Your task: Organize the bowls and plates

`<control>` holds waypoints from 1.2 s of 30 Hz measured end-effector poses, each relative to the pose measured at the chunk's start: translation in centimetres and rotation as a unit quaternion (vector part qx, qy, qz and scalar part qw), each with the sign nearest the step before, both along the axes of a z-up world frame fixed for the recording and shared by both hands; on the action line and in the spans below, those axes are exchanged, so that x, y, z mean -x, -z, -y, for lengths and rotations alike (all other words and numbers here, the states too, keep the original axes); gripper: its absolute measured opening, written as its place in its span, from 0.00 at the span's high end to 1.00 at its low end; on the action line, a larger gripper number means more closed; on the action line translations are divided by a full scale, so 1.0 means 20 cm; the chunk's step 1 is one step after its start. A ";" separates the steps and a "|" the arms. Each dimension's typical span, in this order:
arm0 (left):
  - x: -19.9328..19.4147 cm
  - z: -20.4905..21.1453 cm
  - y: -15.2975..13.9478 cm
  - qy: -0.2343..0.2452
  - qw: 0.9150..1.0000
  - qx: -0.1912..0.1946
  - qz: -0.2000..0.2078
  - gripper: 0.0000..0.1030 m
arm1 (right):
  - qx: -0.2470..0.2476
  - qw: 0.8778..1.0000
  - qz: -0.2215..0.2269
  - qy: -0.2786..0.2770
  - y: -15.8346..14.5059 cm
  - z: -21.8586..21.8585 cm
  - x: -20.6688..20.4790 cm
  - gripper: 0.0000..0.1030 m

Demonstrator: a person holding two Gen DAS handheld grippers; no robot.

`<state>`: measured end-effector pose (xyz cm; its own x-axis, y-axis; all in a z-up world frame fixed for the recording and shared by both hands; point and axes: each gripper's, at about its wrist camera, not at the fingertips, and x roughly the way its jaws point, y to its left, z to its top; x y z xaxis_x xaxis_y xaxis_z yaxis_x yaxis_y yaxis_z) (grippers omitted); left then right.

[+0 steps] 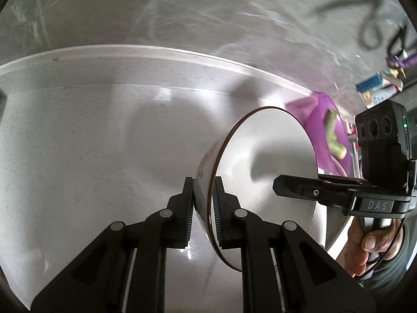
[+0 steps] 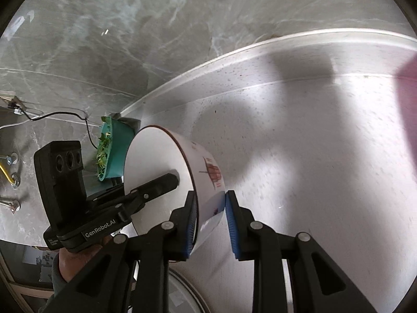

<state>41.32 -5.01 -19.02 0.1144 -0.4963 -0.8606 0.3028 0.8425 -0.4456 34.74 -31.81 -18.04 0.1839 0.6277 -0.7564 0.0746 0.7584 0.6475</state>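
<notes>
Bowl [image 1: 265, 172] first, from the left wrist: we hold its wall pinched in the left gripper [image 1: 203, 208], one pad inside the rim and one outside, jaws closed down to the thickness of the wall. It is white with a dark rim, tipped on its side over the white counter [image 1: 91, 143], mouth turned toward the right gripper [image 1: 281, 186], whose finger reaches in front of the opening. A purple dish [image 1: 328, 130] lies behind it, near the counter's far edge, so at least one other piece waits there; we cannot tell whether it is already in its place. From the right wrist, the bowl [image 2: 166, 167] sits between our right gripper [image 2: 209, 214] pads: the inner pad lies against the wall, while a slim gap shows at the outer pad, so we judge this grip loose or only partly closed. The left gripper [image 2: 169, 182] reaches into the mouth. A teal dish [image 2: 114, 148] stands beyond, near the wall. We judge the job midway: one bowl in the air, not yet stacked or set down, and two coloured dishes apart from each other.
</notes>
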 end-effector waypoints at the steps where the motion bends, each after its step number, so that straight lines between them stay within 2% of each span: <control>1: 0.03 0.02 -0.02 0.004 1.000 0.002 0.001 0.89 | 0.001 1.000 0.001 0.001 -0.02 0.02 0.02 0.75; 19: 0.60 0.43 -0.28 0.084 0.996 0.010 0.020 0.88 | 0.001 0.998 0.011 0.055 -0.27 0.33 0.61 0.74; 25: 0.80 0.60 -0.25 0.109 0.994 0.012 0.006 0.88 | -0.003 0.997 0.002 0.075 -0.30 0.47 0.84 0.74; 36: 1.21 0.69 -0.14 0.142 0.989 -0.001 -0.034 0.88 | -0.012 0.994 -0.037 0.098 -0.20 0.61 1.20 0.74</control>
<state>17.19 -18.84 -16.19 -0.0883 -0.4991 -0.8620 0.4965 0.7282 -0.4725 10.82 -44.07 -14.04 0.2489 0.6027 -0.7581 0.2677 0.7095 0.6519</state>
